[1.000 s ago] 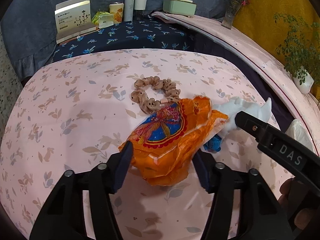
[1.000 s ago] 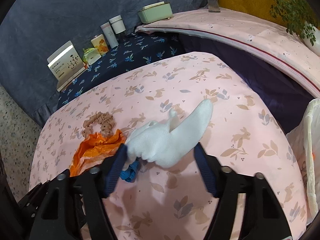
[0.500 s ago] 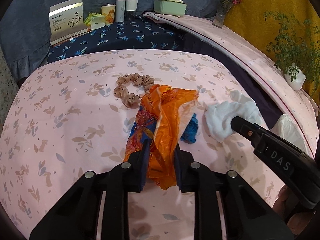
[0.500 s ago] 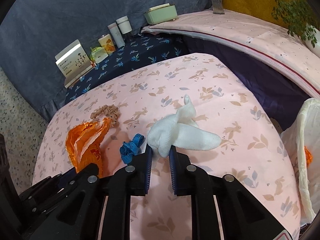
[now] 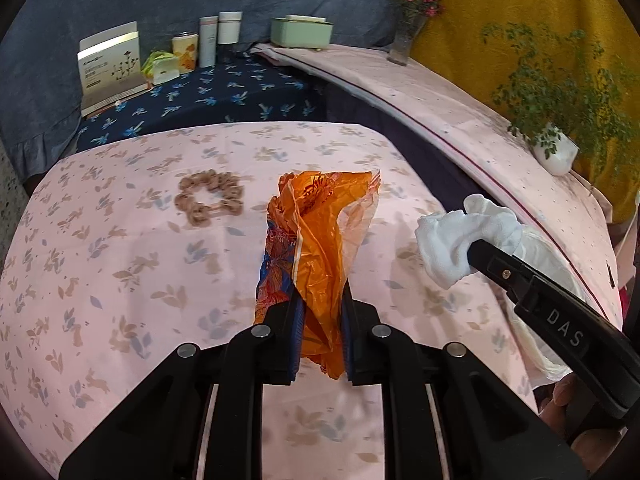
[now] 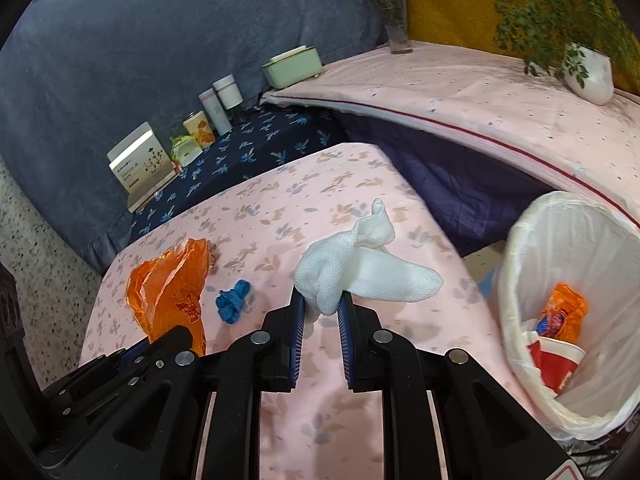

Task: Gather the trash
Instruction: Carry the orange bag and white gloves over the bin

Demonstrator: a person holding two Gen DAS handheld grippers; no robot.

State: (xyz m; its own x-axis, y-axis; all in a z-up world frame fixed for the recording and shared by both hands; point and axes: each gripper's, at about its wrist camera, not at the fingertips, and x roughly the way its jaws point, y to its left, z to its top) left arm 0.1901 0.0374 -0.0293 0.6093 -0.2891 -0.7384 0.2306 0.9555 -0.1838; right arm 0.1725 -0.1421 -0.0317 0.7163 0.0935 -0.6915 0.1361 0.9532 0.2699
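My left gripper [image 5: 319,300] is shut on an orange plastic wrapper [image 5: 320,232] and holds it up above the pink floral table; the wrapper also shows in the right wrist view [image 6: 172,284]. My right gripper [image 6: 321,304] is shut on a white crumpled cloth [image 6: 360,268], lifted off the table, also seen in the left wrist view [image 5: 460,232]. A small blue scrap [image 6: 233,301] lies on the table between the two grippers. A white-lined trash bin [image 6: 520,248] stands at the right beside the table, holding an orange wrapper and a red-and-white cup.
A tan scrunchie [image 5: 210,198] lies on the pink table [image 5: 100,260]. Behind, a dark blue surface [image 5: 224,96] carries a box, cans and bottles. A green box [image 5: 301,32], flower vase [image 5: 404,40] and potted plant [image 5: 556,152] stand on the pink ledge at the right.
Both grippers closed on their items, the left on the orange wrapper and the right on the white cloth, and lifted them off the table. The right gripper has swung toward the bin.
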